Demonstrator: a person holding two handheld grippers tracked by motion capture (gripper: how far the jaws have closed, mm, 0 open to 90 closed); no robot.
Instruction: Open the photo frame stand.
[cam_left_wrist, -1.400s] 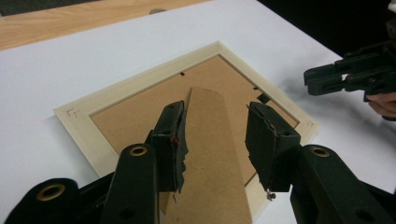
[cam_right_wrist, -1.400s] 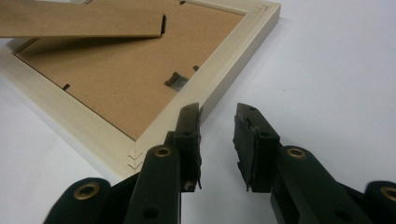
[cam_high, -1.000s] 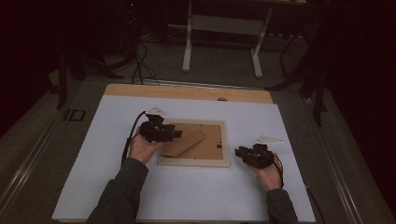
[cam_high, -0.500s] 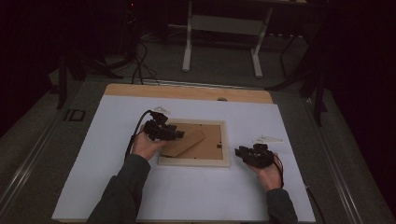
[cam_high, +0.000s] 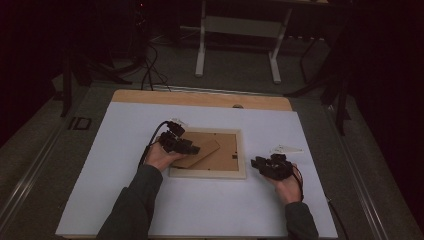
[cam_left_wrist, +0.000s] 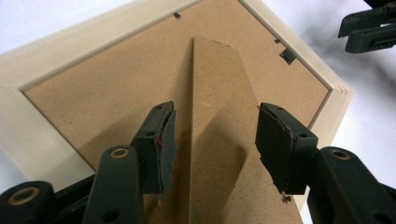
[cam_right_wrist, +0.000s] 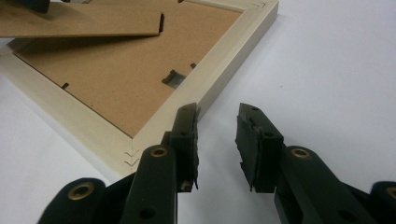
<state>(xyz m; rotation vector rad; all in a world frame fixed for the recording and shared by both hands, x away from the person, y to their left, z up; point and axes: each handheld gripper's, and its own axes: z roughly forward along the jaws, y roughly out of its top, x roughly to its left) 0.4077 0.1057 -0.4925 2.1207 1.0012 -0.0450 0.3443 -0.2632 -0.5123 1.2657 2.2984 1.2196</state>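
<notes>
A pale wooden picture frame (cam_high: 207, 173) lies face down on the white table, brown backing board up. Its brown stand flap (cam_high: 202, 151) is tilted up off the backing. My left gripper (cam_high: 192, 149) reaches in from the frame's left. In the left gripper view its jaws (cam_left_wrist: 215, 140) straddle the flap (cam_left_wrist: 219, 93); they have just been opening and the pads are not pressing on it. My right gripper (cam_high: 256, 162) rests just off the frame's right edge. In the right gripper view it (cam_right_wrist: 217, 140) is open over bare table, beside the frame's rim (cam_right_wrist: 210, 79).
The white sheet (cam_high: 125, 150) covers the table, with a bare wooden strip (cam_high: 200, 98) along the far edge. Beyond it, on the dark floor, stand the white legs of another table (cam_high: 202, 50) and some cables (cam_high: 150, 65).
My left gripper has shifted slightly right and lower over the stand flap. The right gripper and the frame have stayed put.
</notes>
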